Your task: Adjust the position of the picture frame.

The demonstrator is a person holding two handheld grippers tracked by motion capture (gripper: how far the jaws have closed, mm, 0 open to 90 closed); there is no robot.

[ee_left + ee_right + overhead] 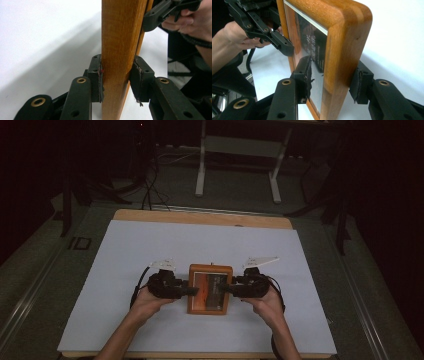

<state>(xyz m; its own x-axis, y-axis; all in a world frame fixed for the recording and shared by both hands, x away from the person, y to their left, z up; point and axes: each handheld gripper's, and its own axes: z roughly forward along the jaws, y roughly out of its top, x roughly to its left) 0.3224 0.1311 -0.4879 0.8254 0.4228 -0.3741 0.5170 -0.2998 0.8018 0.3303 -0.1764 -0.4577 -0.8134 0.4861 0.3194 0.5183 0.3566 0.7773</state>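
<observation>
A wooden picture frame (210,288) with a glass front over a dark insert sits at the middle of the white sheet, held from both sides. My left gripper (192,291) is shut on its left edge. In the left gripper view the pads (98,80) press either side of the frame's wooden edge (120,37). My right gripper (223,288) is shut on the frame's right edge. In the right gripper view one jaw lies on the glass side and the other behind the frame's wooden rim (342,50). Across the frame, the left gripper (274,37) shows there too.
A white sheet (150,250) covers a wooden table whose far edge (200,217) shows bare. Beyond it stand a white metal stand (240,150) and black cables (150,190) on the floor. The surroundings are dark.
</observation>
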